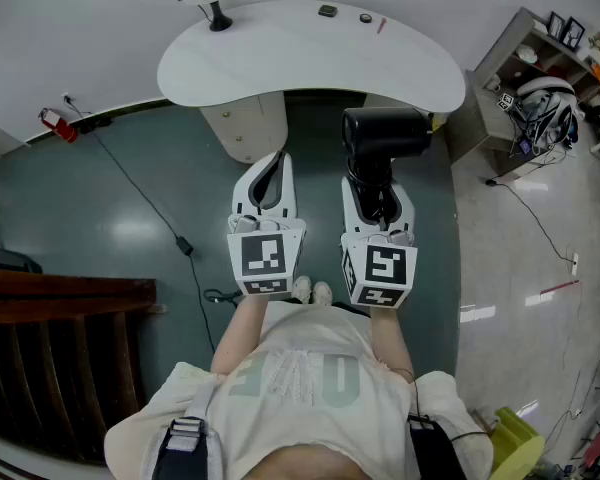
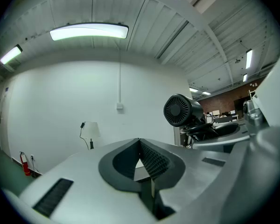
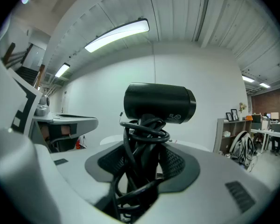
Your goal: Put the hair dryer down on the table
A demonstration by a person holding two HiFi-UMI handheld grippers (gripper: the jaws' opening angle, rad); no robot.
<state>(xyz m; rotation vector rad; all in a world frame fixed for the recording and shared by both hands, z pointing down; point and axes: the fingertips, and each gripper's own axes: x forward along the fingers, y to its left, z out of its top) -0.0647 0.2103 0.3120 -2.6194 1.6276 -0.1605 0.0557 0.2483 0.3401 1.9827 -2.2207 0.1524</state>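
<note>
head view: white curved desk [image 1: 310,53] sits at the top of frame w/ a small lamp [image 1: 218,16] on its far left end and a couple tiny bits on its far edge, can't tell what they are. The black hair dryer [image 1: 385,133] isn't on the desk. It's up in the air just short of the desk's near edge, barrel crosswise and handle pointing back at the person, held by the right tool [image 1: 373,183]. The left tool [image 1: 275,158] is beside it, also on the near side of the desk, over the green floor [image 1: 130,228]. Shelf unit [image 1: 535,68] is off the desk's right end, red fire extinguisher [image 1: 55,125] off its left end. left gripper view: jaws pressed together, nothing btwn them, so that tool is closed and empty. The dryer's round back grille shows up to the right. right gripper view: jaws are clamped on the dryer's handle, and the cord [image 3: 144,129] is looped in a bundle round it. The barrel sits right above the pads, w/ a strip of the desk showing behind.
</note>
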